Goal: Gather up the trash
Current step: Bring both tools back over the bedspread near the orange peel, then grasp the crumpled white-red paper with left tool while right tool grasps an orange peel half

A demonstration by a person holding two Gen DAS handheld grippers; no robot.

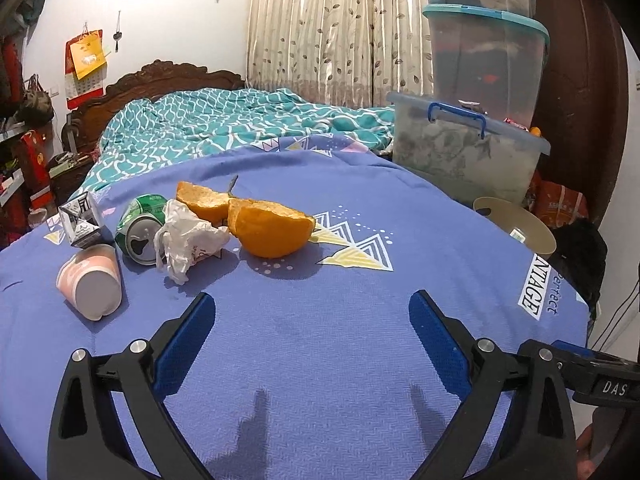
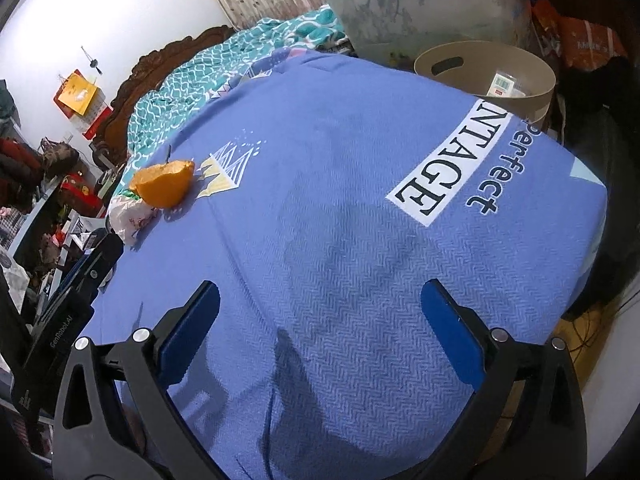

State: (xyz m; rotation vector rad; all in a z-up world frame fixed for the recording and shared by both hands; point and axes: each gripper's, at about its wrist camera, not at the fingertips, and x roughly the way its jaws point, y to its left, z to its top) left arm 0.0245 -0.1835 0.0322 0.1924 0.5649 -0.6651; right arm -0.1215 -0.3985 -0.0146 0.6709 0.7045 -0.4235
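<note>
Both grippers, left gripper [image 1: 312,312] and right gripper [image 2: 320,300], gape wide, holding nothing.
Beyond the right fingers, a beige bin [image 2: 472,60] holds a small carton [image 2: 501,85].

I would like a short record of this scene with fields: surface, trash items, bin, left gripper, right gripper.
surface: blue cloth
trash items: orange peel halves, crumpled white bag, green can, pink paper cup, small carton
bin: beige basket beyond the cloth's edge, a small box inside
left gripper: open, holds nothing
right gripper: open, holds nothing
</note>
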